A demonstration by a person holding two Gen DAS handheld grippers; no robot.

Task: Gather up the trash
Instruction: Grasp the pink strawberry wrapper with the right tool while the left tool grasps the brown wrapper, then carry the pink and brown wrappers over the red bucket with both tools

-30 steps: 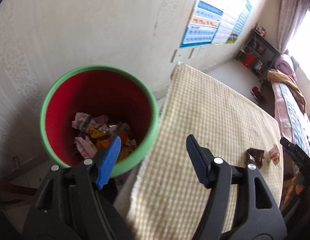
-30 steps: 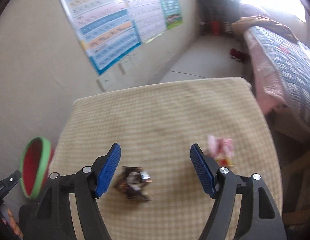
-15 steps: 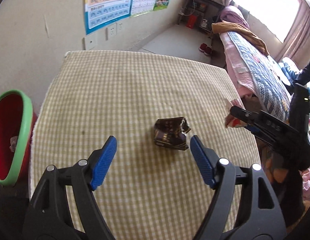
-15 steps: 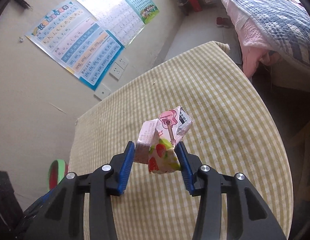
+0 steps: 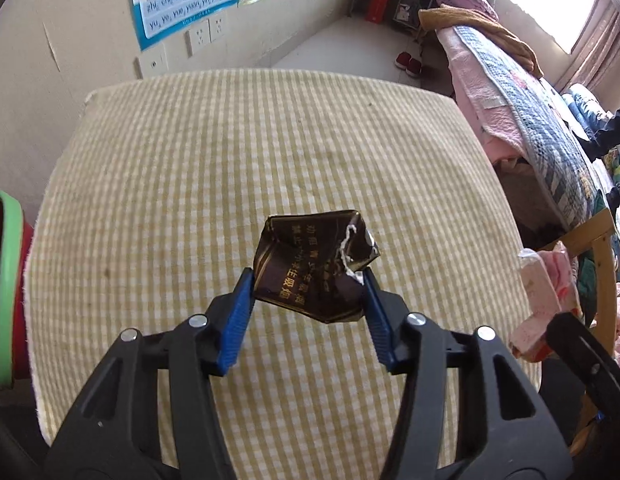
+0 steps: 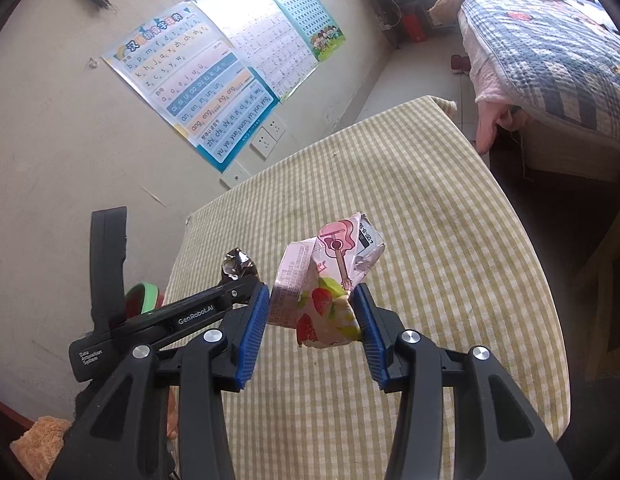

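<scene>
L tongs just closed in on the dark wrapper, pads now pressing both sides, wrapper looks lifted a bit off the checked table but can't be sure. R tongs clamped on the pink carton, crumpled, clear of the table. So both pieces of trash are in my tongs, nothing else left on the cloth that I can see. Bin w/ green rim sits off the table's left edge, below tabletop level; in R view it peeks out behind the L tool. Next step, I reckon: carry both over to the bin. Doing it well = keep squeeze steady, wrapper is thin foil and held near its lower edge so it could slip or twist out; carton is squashy, don't over-crush. Go L first since it's nearer the bin, get tips over the opening before letting go, R follows so the tools don't bump.
</scene>
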